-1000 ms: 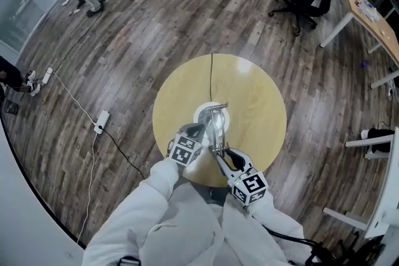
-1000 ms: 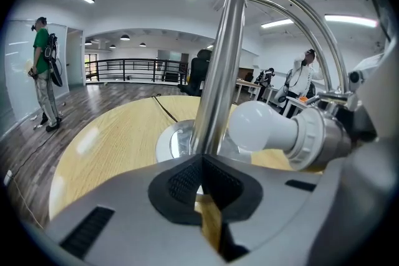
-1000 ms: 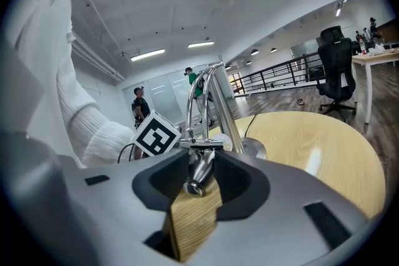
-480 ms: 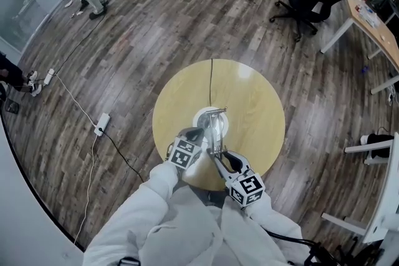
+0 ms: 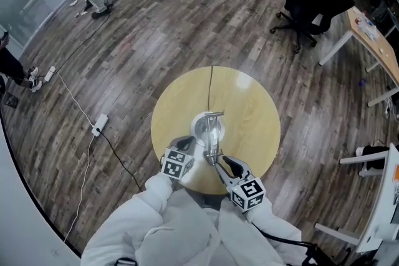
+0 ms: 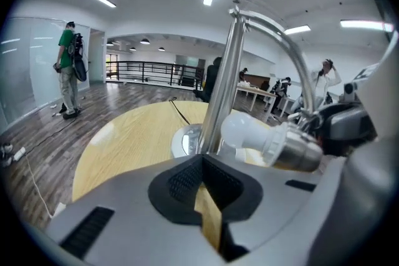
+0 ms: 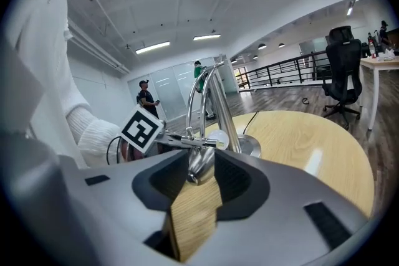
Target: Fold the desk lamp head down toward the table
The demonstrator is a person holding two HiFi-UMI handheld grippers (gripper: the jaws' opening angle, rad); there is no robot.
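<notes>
Desk lamp [image 5: 211, 128] on round table [image 5: 249, 103], left tool [image 5: 194, 145], right tool [image 5: 216, 162]

chrome desk lamp [image 5: 211, 137] stands at centre of round wood table [image 5: 255, 103]. round base [image 5: 199, 125] flat, straight post [image 6: 221, 87] upright, arm arches over toward 6 o'clock. head [image 6: 299, 147] lies roughly level, white bulb [image 6: 246, 133] just beside the post. cord [image 5: 211, 87] exits at 12 o'clock.
</notes>
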